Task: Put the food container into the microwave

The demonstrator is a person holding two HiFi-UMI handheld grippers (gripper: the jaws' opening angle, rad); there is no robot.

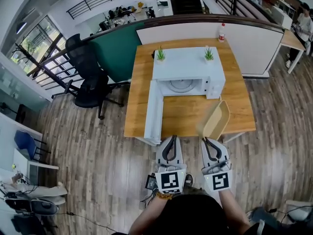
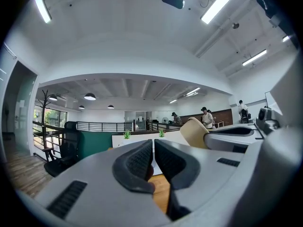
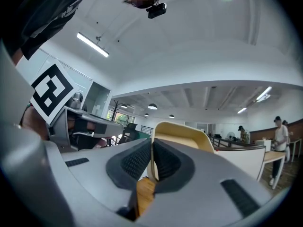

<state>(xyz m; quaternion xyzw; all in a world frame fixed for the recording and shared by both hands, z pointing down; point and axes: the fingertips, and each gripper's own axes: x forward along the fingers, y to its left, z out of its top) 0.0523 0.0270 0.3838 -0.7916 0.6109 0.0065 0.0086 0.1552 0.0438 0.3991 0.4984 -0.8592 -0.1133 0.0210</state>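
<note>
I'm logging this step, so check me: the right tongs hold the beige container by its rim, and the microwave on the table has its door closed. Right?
Not quite. The door of the microwave stands open, swung out at its left side, as the head view shows. The rest holds: the right tongs grip the beige container by its rim.

Wooden counter (image 1: 182, 115) on a plank floor (image 1: 88, 141). Directly on it rests a white microwave (image 1: 188, 68), set toward the far edge, its door (image 1: 152, 112) swung open along the counter's left side. A small bottle (image 1: 222, 33) stands at the far edge.
</note>
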